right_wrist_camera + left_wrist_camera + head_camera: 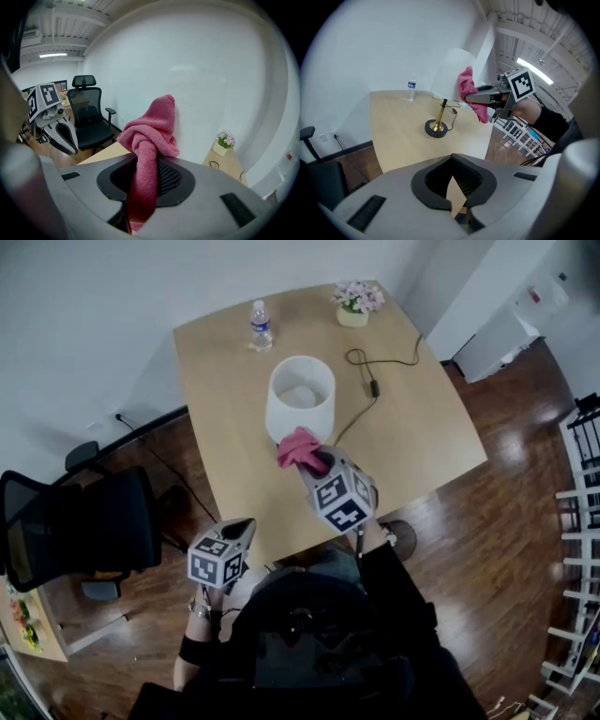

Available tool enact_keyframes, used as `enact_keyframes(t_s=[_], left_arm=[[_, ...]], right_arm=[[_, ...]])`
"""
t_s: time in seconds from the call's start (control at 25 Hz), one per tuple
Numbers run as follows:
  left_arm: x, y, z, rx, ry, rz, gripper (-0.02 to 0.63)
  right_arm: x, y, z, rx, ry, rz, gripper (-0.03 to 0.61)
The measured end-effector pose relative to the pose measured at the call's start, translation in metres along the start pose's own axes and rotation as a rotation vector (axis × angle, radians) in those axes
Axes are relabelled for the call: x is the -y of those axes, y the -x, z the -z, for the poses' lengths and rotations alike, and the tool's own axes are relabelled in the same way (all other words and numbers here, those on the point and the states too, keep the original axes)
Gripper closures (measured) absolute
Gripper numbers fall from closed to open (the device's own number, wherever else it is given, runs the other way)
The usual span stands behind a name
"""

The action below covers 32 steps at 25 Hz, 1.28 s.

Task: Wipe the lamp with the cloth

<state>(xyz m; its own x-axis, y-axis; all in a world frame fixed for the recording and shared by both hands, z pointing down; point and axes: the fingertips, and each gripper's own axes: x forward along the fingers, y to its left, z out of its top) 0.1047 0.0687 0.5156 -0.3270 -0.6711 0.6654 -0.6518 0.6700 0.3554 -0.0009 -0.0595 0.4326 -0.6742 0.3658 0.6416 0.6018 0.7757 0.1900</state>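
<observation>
The right tongs [321, 465] grip the cloth [296, 448], which is bunched just ahead of their tips at the lamp [300, 397] shade; whether it touches, I cannot tell. The left tongs [242, 526] are closed and empty, well back from the lamp, off the desk [422, 437] edge. Nothing steadies the lamp, so on its thin stem and small base a firm sideways wipe could tip or slide it. The cloth is pinched by a narrow fold and drag may pull it free. The cord [372, 388] beyond the right tongs could snag.

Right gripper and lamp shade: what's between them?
Pink cloth, clamped in the right gripper, sits right at the lamp shade. Head view shows it.
</observation>
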Motion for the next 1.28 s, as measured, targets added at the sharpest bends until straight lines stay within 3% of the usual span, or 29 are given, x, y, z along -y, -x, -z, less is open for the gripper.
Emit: enact_keyframes(t_s=[0.24,0.4,0.56,0.68,0.84,1.08,1.28], left_arm=[[-0.006,0.013,0.004,0.007,0.059,-0.072,0.618],[-0.001,0.024,0.008,-0.030,0.033,-0.112,0.618],[-0.013,0.026,0.016,-0.043,0.040,-0.102,0.618],[-0.025,0.031,0.019,-0.031,0.036,-0.062,0.618],[-0.052,0.033,0.012,-0.036,-0.024,0.039,0.618],[-0.097,0.063,-0.013,-0.041,-0.204,0.163,0.618],[-0.122,0.070,-0.019,-0.108,-0.332,0.260,0.618]], right_arm=[[-0.023,-0.024,0.025,-0.060,-0.021,-0.094,0.474],[-0.040,-0.032,0.038,-0.085,-0.031,-0.158,0.474],[-0.053,-0.018,0.020,-0.026,-0.051,-0.165,0.474],[-0.047,0.022,-0.030,0.095,-0.069,-0.059,0.474],[-0.008,0.049,-0.090,0.155,-0.001,0.188,0.474],[0.016,0.032,-0.107,0.028,-0.019,0.435,0.474],[0.014,0.012,-0.093,-0.090,-0.099,0.523,0.474]])
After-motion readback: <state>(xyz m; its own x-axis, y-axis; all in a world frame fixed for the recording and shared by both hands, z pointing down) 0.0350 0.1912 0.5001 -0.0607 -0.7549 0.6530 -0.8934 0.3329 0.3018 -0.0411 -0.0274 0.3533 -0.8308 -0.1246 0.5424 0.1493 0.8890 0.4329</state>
